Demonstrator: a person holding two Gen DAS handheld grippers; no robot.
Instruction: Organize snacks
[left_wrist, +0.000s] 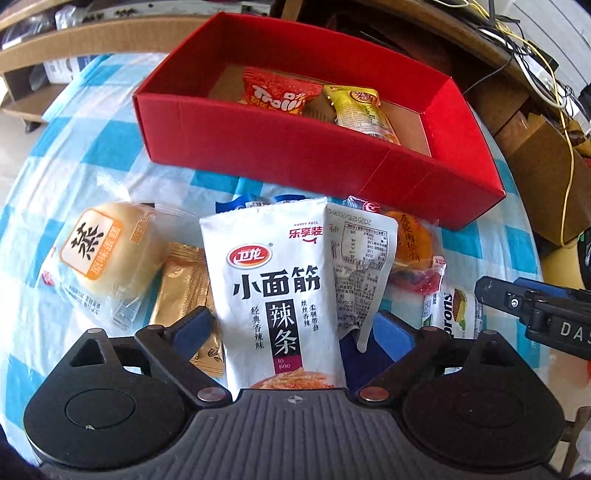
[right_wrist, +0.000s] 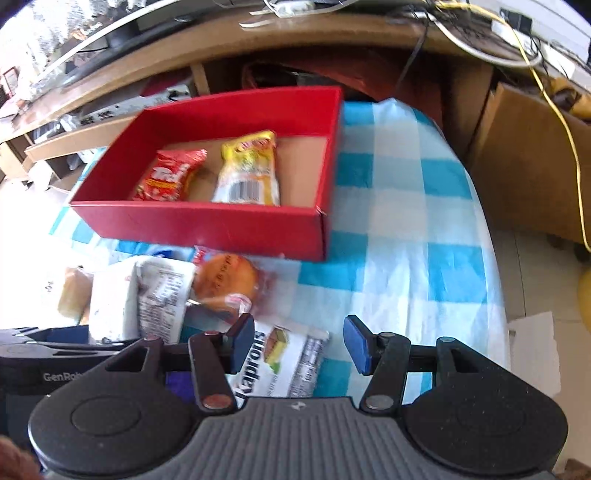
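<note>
A red cardboard box (left_wrist: 295, 147) stands at the back of the table with a red snack packet (left_wrist: 277, 92) and a yellow packet (left_wrist: 358, 107) inside. In front lies a pile: a bun packet (left_wrist: 107, 254), a gold sachet (left_wrist: 184, 288), a white spicy-strip packet (left_wrist: 277, 288), an orange cake packet (left_wrist: 413, 251). My left gripper (left_wrist: 293, 334) is open, its blue pads on either side of the white packet. My right gripper (right_wrist: 301, 343) is open above a white Kaprons packet (right_wrist: 284, 365), beside the orange cake (right_wrist: 225, 277). The red box (right_wrist: 207, 225) lies beyond.
A blue and white checked cloth (right_wrist: 399, 229) covers the table, whose right edge (right_wrist: 491, 258) curves close by. Behind are a wooden desk (right_wrist: 295, 40), cables (left_wrist: 535, 62) and a brown cardboard box (left_wrist: 546, 177). The right gripper's body (left_wrist: 524, 306) shows at the left view's right side.
</note>
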